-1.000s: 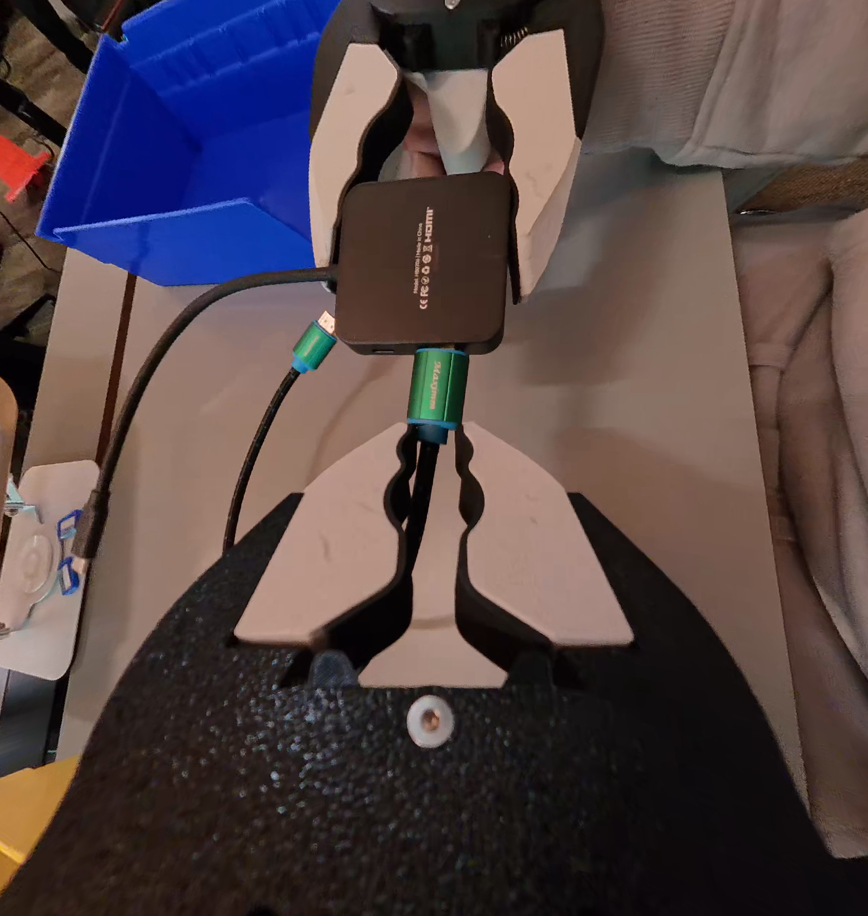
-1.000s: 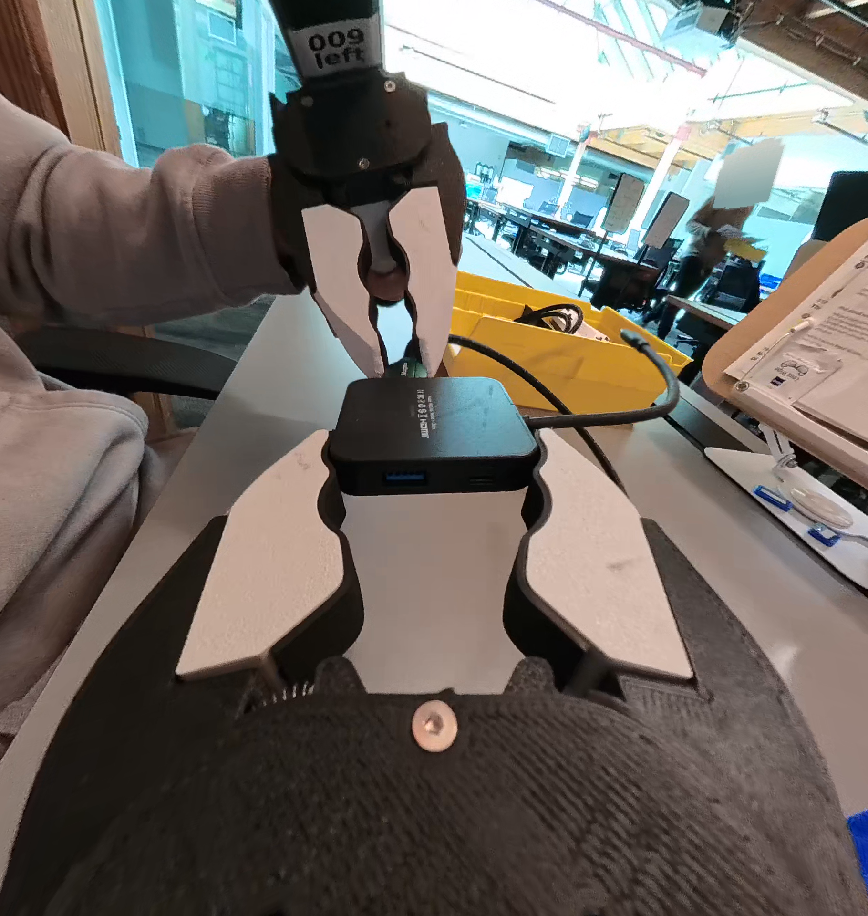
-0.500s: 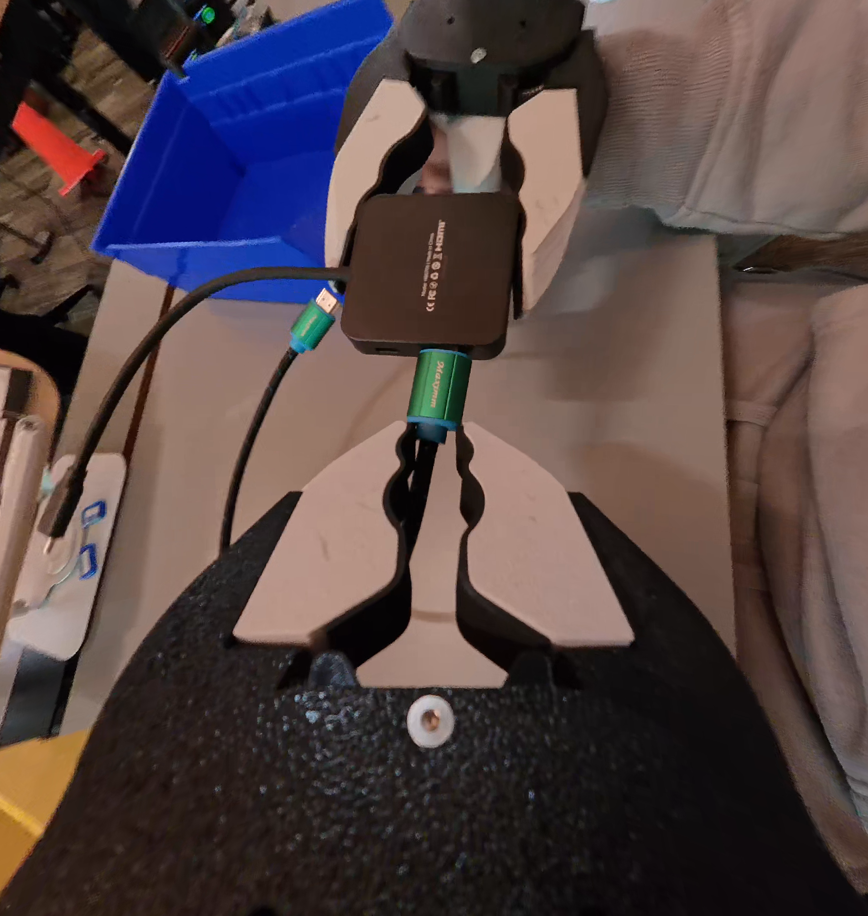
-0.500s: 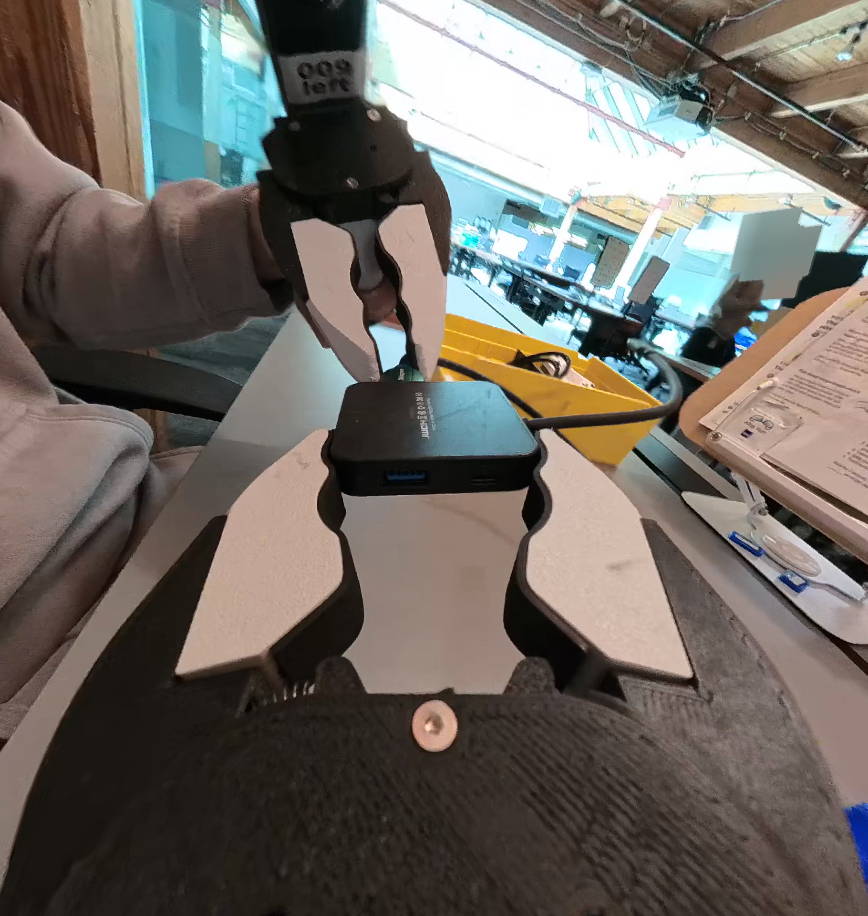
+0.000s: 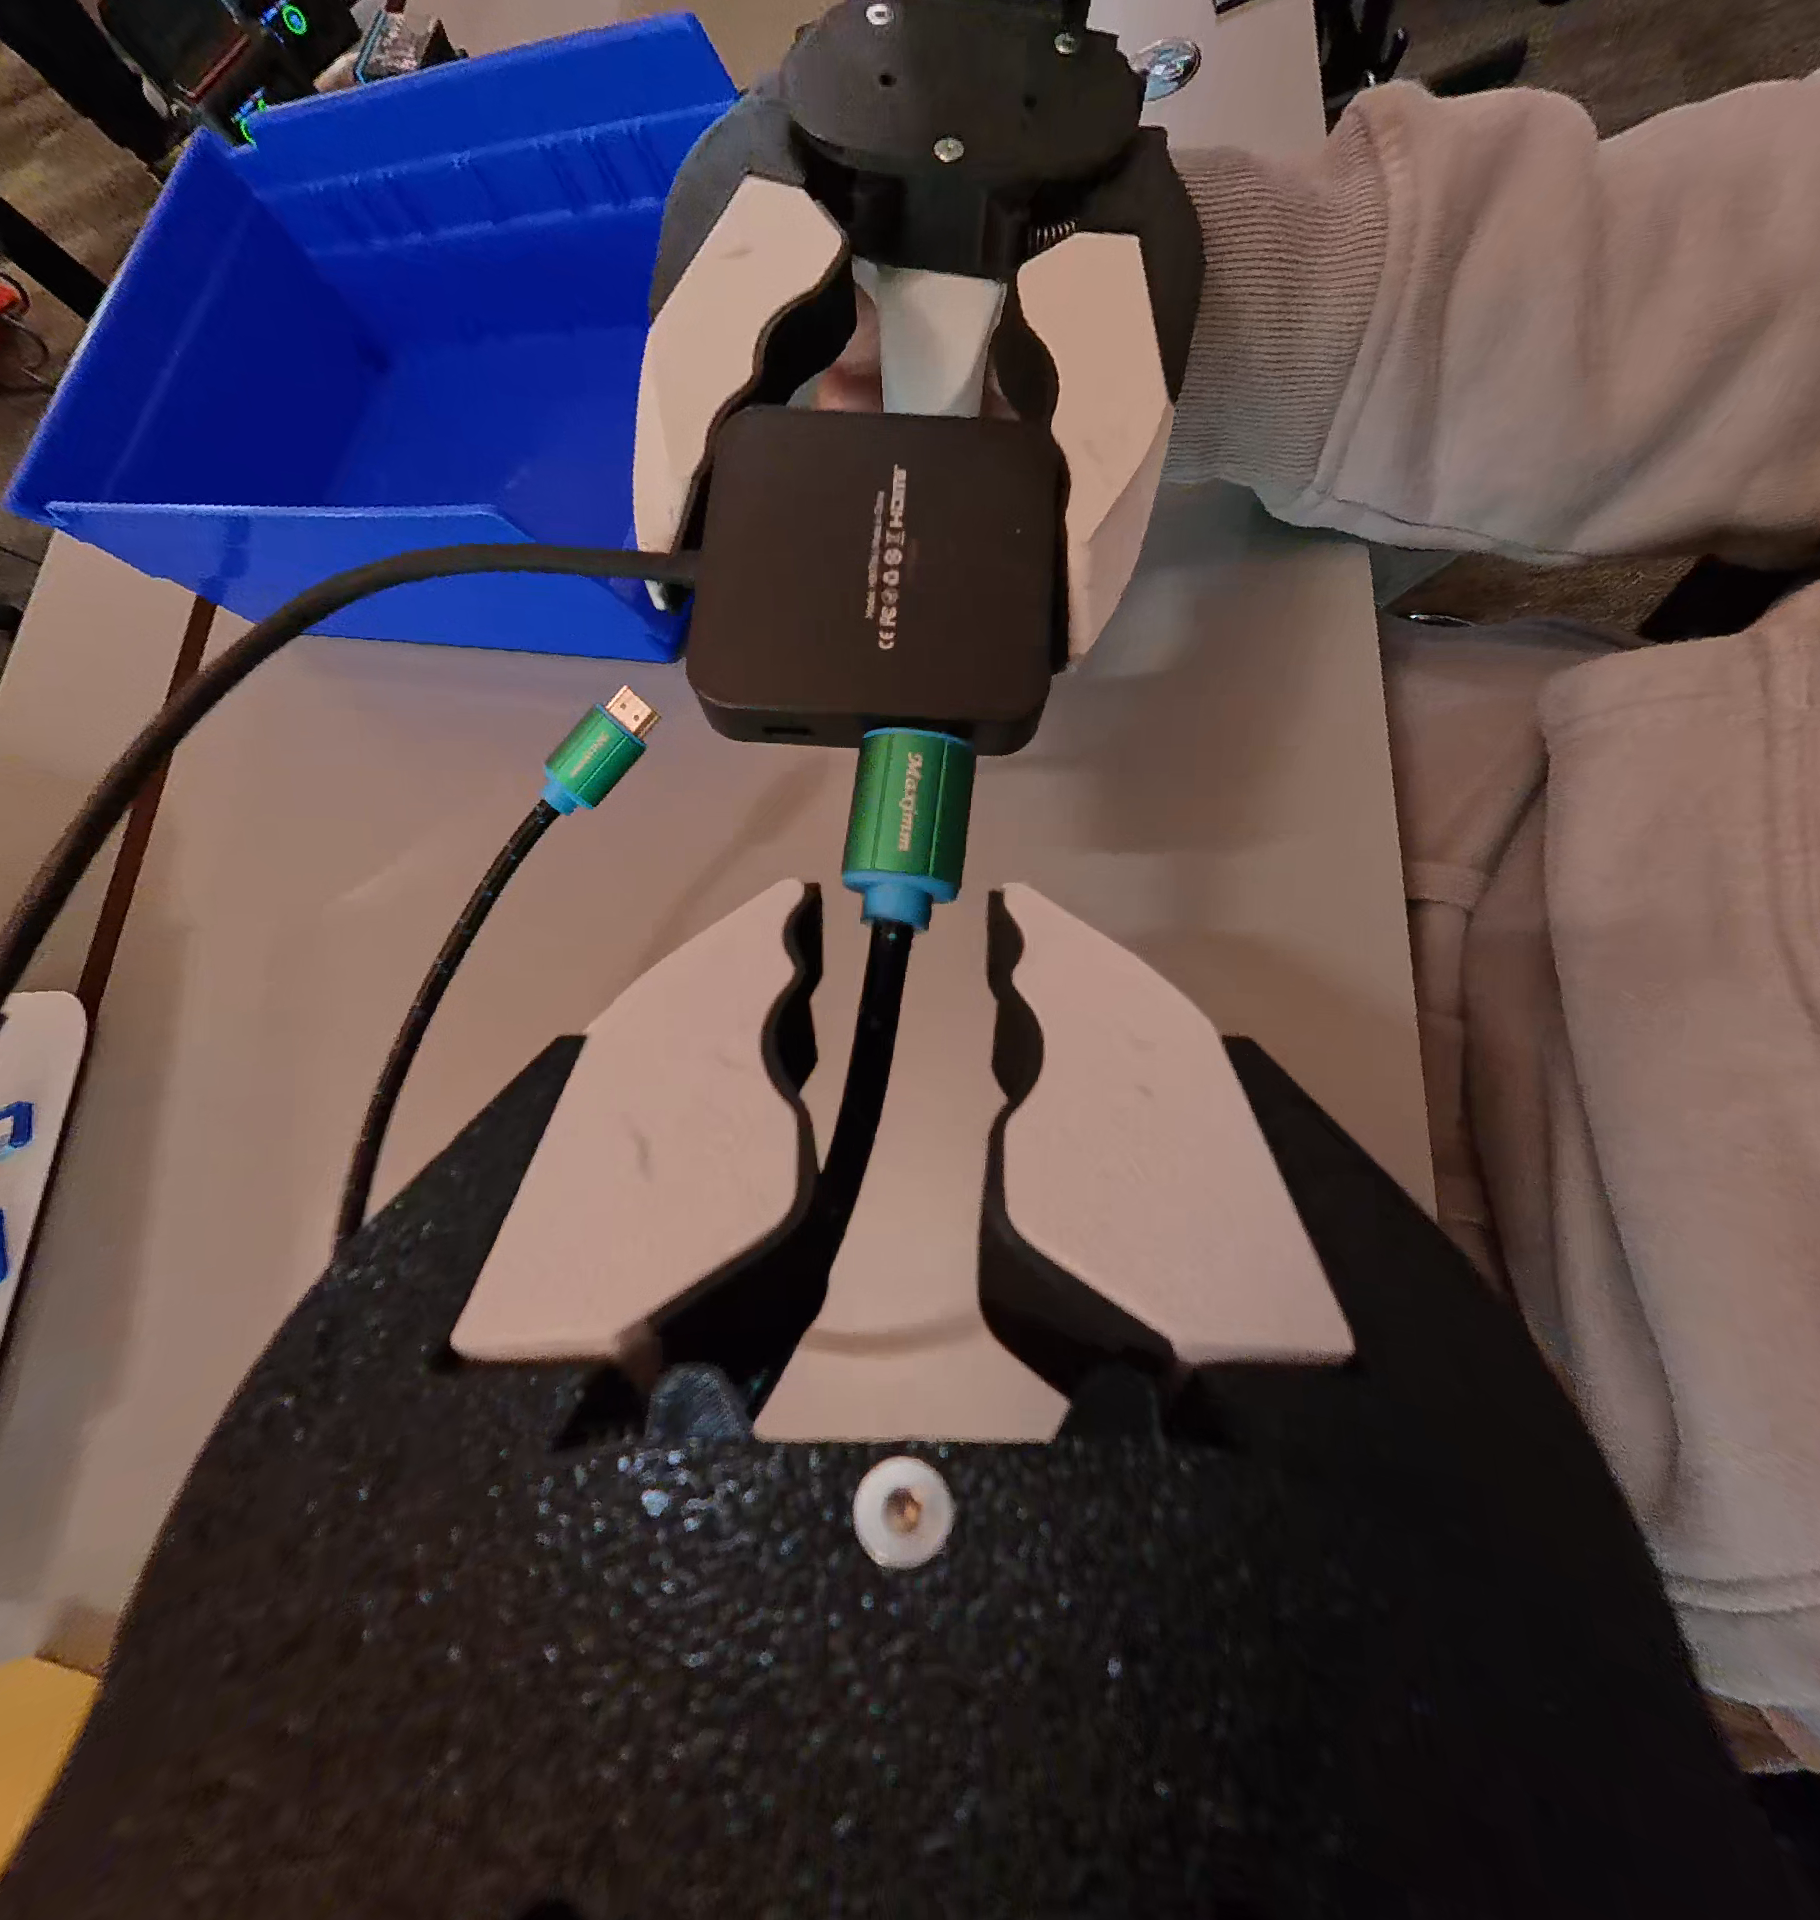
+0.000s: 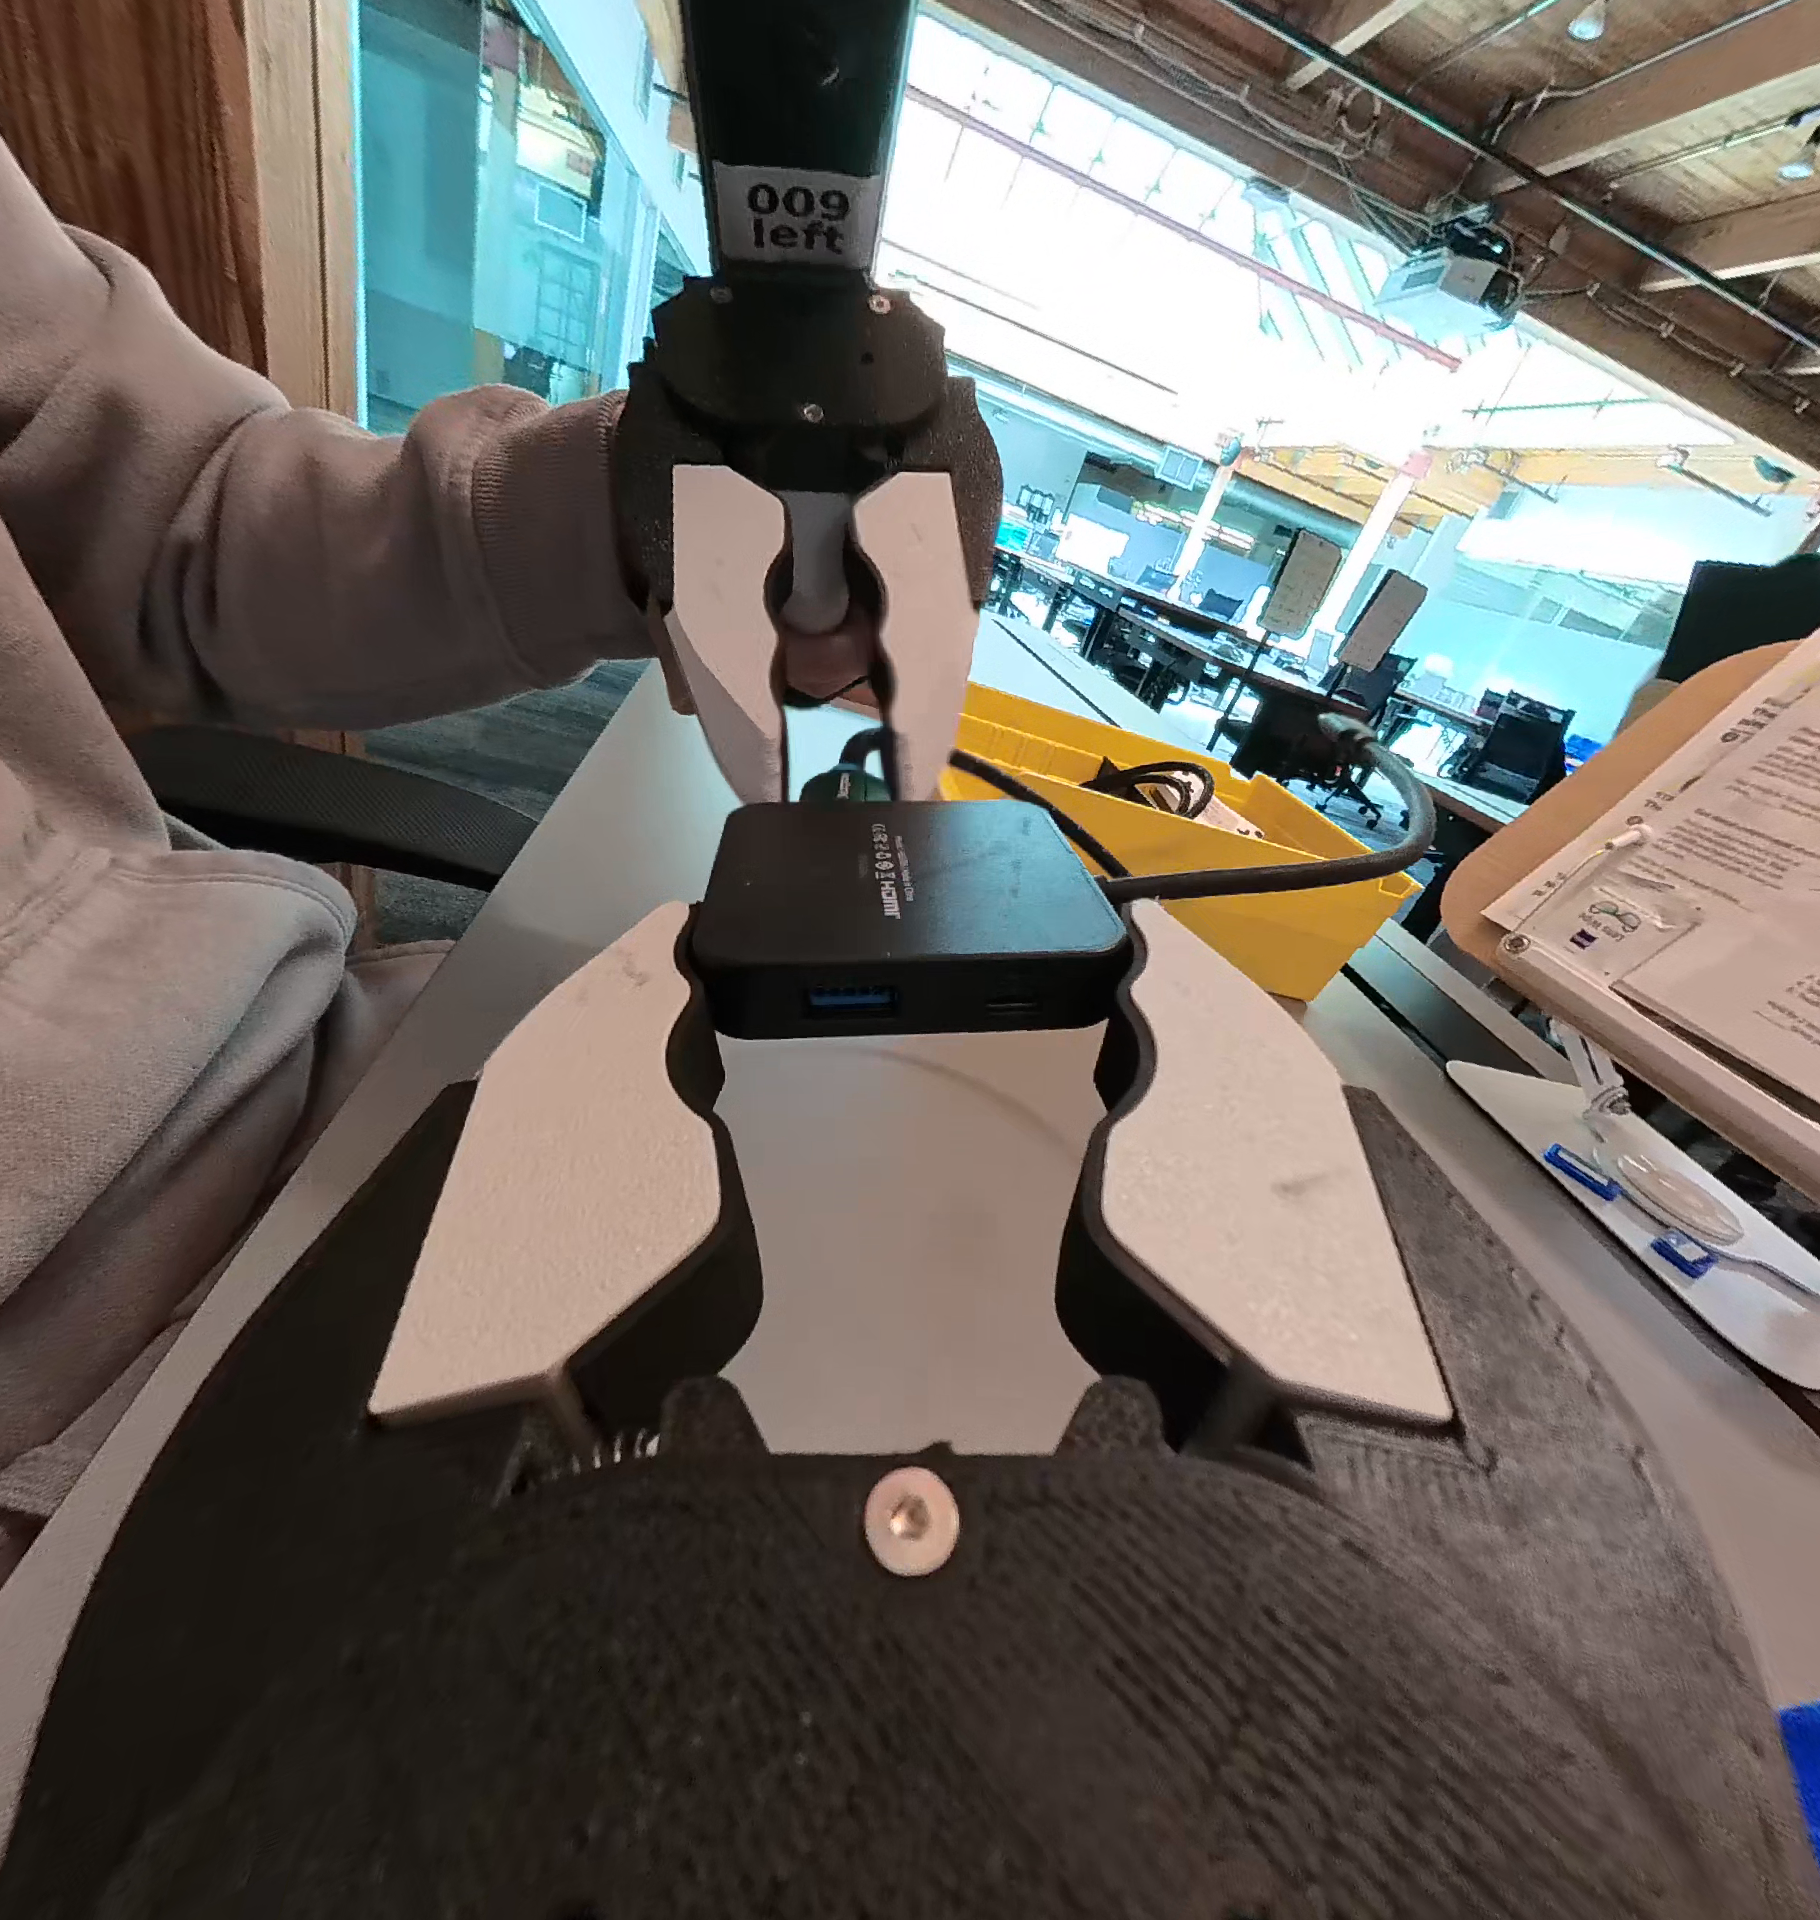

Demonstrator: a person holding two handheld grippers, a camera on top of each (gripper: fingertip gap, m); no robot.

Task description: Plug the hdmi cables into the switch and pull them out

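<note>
The black switch (image 5: 875, 561) is held above the table (image 5: 1218, 831) between the fingers of my right gripper (image 6: 911, 935), which is shut on its sides. A green HDMI plug (image 5: 906, 805) sits in the switch's near port. My left gripper (image 5: 901, 894) is open just behind that plug, and the plug's black cable (image 5: 864, 1091) runs loose between the fingers. A second green HDMI plug (image 5: 599, 753) lies unplugged on the table left of the switch. The switch's own thick black cable (image 5: 366, 603) leaves its left side. In the right wrist view, the left gripper (image 6: 844, 779) points down behind the switch (image 6: 906, 894).
A blue bin (image 5: 314, 364) stands at the table's far left. A yellow bin (image 6: 1197, 831) holding cables is behind the switch. A document stand (image 6: 1716, 883) on a white base (image 6: 1716, 1278) is at the right. The person's sleeve (image 5: 1508, 312) is beside the right gripper.
My left gripper's fingers have spread apart around the cable behind the plugged-in connector. Both grippers and the switch have risen and tilted. The loose plug now shows farther from the switch.
</note>
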